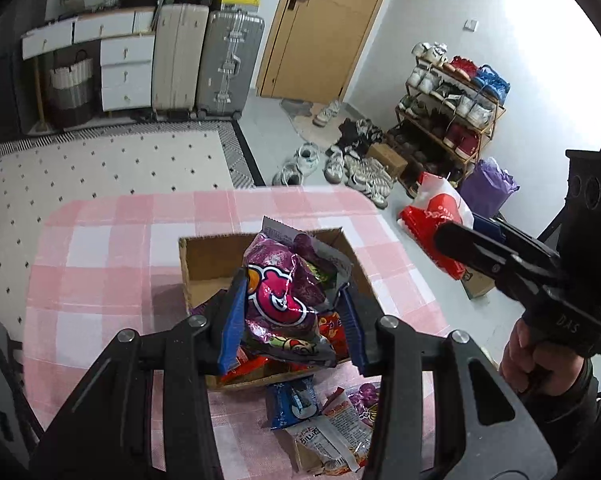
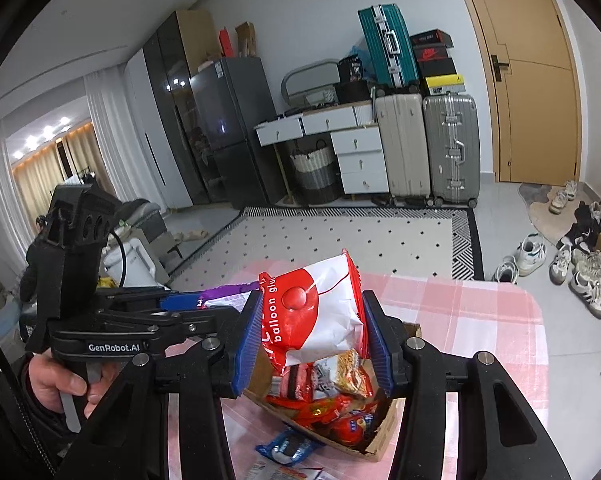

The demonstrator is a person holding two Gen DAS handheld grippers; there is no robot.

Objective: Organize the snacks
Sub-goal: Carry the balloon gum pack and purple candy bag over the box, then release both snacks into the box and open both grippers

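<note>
Left claw (image 1: 290, 312) clenched on purple snack bag (image 1: 278, 288) at frame centre, right claw (image 2: 312, 336) clenched on red-and-white bag (image 2: 320, 312), both over cardboard box (image 1: 204, 260) on desk (image 1: 100, 248); lower fully inside before releasing.

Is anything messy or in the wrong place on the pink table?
Yes. A few snack packets, like the blue packet and a white packet, lie loose on the pink table beside the cardboard box, not inside it. Each tool holds a bag above the box: purple bag, red-and-white bag.
</note>
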